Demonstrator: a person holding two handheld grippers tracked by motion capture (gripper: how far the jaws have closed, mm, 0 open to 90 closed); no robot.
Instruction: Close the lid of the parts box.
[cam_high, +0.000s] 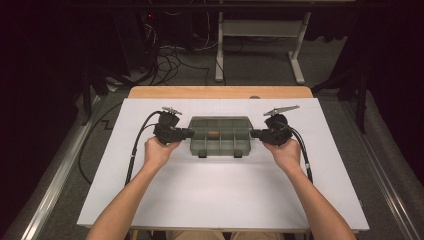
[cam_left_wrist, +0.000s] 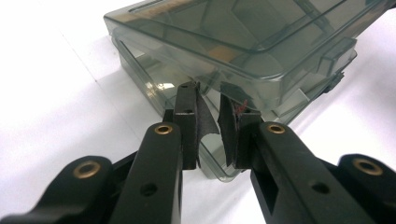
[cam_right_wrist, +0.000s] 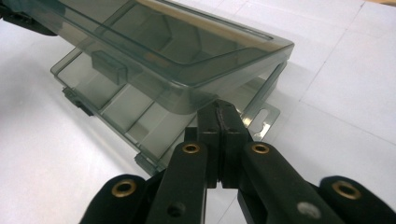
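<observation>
Organiser box (cam_high: 220, 135), smoke-tinted clear plastic with inner dividers, lies mid-desk (cam_high: 225, 200), nearer the far edge, lid raised slightly. Left gripper (cam_left_wrist: 208, 122): jaws nearly together, pads nipping the thin wall at the box's left end. Right gripper (cam_right_wrist: 224, 122): jaws pressed together at the box's right end, against the hanging tab (cam_right_wrist: 261, 122); whether plastic sits between them cannot be told.

The smoky transparent plastic compartment box (cam_high: 220, 135) sits mid-table, its lid raised slightly, flanked closely by the left gripper (cam_high: 187, 133) and right gripper (cam_high: 254, 133). The white table sheet (cam_high: 220, 195) lies open nearer the person, and along the far edge behind the box.
</observation>
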